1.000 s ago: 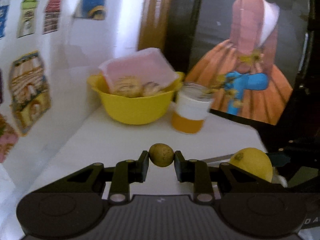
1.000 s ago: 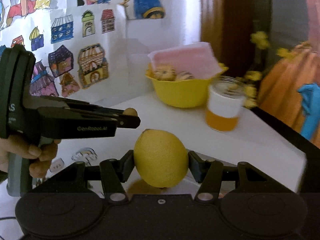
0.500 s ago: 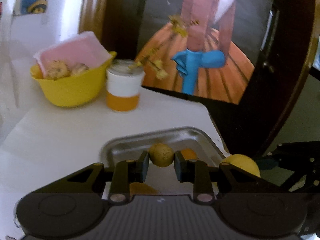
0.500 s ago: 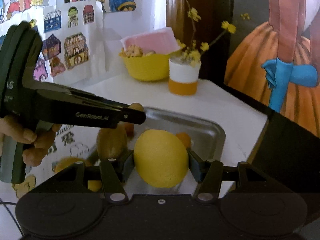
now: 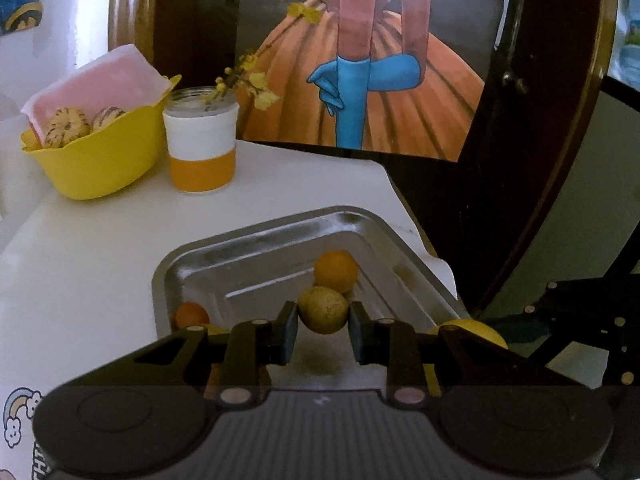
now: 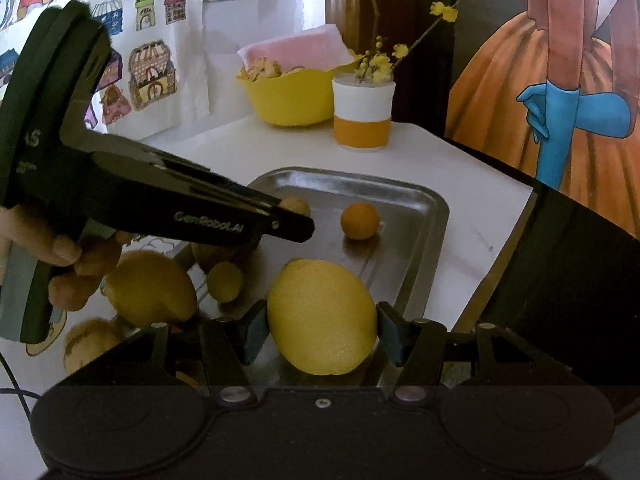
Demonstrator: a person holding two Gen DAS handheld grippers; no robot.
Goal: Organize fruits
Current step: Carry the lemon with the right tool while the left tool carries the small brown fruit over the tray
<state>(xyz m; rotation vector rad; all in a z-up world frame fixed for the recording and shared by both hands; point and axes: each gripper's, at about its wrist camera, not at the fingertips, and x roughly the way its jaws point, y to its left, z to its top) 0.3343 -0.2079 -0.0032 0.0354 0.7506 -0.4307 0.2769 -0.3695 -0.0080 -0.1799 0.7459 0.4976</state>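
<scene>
My left gripper (image 5: 323,322) is shut on a small speckled yellow-green fruit (image 5: 323,310), held just above the metal tray (image 5: 256,256). Seen from the right wrist view, the same left gripper (image 6: 298,222) reaches in from the left over the tray (image 6: 432,208), a hand (image 6: 60,256) on its handle. My right gripper (image 6: 322,330) is shut on a big yellow lemon (image 6: 322,316), low over the tray's near end. A small orange fruit (image 6: 360,220) lies in the tray's far part, and shows beyond the held fruit as orange fruit (image 5: 335,271).
Another lemon (image 6: 152,294), a small yellow fruit (image 6: 225,282) and a brownish fruit (image 6: 90,344) lie by the tray's left side. A yellow bowl (image 6: 292,98) with gourds and a white-and-orange cup (image 6: 362,120) of flowers stand at the back. The table edge runs close on the right.
Both grippers have swung from facing the yellow bowl to over the metal tray and come lower toward it. Each still holds its fruit.
</scene>
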